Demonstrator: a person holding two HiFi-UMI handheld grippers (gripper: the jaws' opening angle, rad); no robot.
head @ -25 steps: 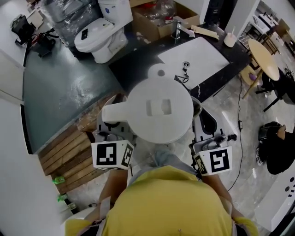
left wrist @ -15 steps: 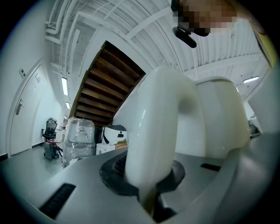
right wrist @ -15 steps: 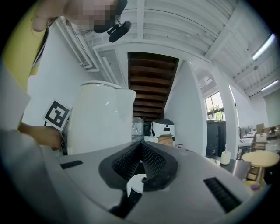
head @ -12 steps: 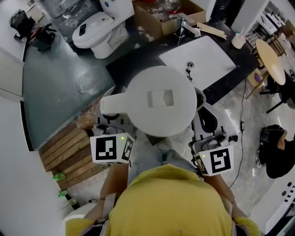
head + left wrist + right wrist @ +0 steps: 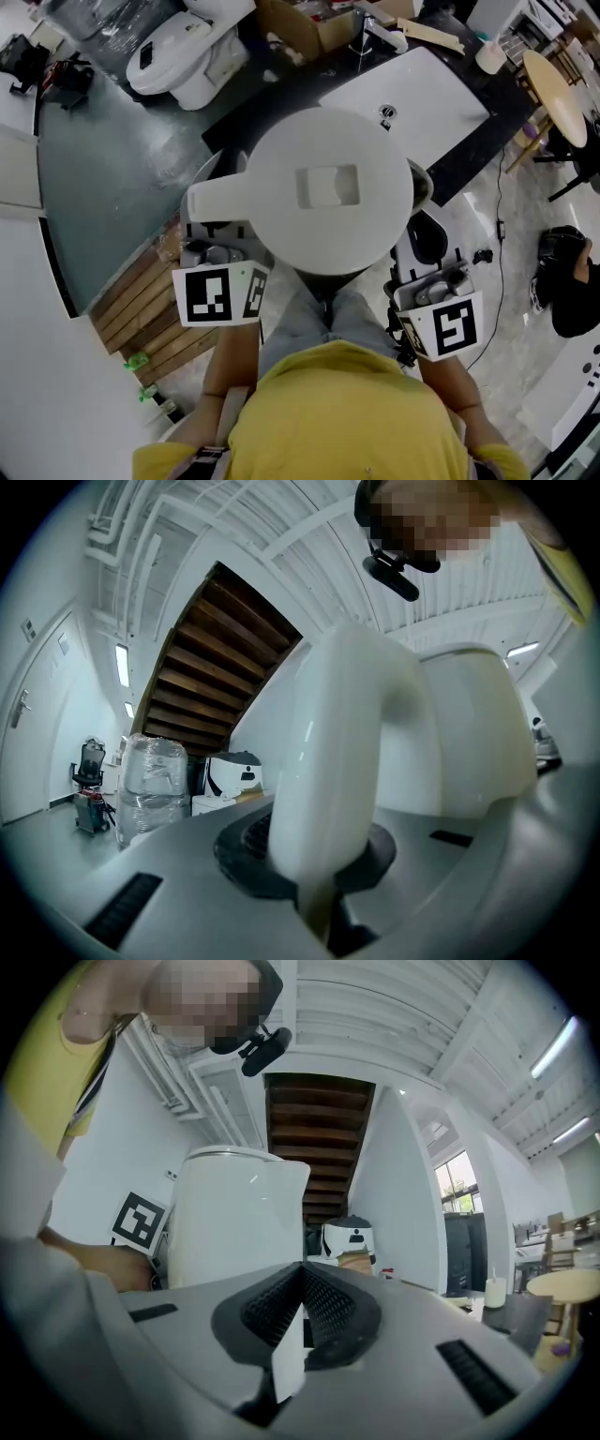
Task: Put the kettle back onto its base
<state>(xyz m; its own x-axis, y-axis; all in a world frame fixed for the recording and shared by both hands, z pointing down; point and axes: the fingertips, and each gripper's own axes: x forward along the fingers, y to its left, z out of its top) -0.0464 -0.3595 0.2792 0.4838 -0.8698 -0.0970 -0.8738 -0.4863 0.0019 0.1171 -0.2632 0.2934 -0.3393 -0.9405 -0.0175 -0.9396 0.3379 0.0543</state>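
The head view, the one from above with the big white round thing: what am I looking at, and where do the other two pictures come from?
There is no robot here. A person in a yellow shirt holds a hand-held claw in each hand, each with a cube of square markers on it. The head view comes from a camera on the person's head, looking steeply down. The big round thing is a white plastic kettle seen from above, held up off any surface. The other two pictures come from cameras that ride on the claws. The left claw is clamped on the kettle's curved white handle. The right claw has its jaws together and sits beside the kettle without gripping it. Below are a dark counter with a white sink basin, and a white toilet on the floor.
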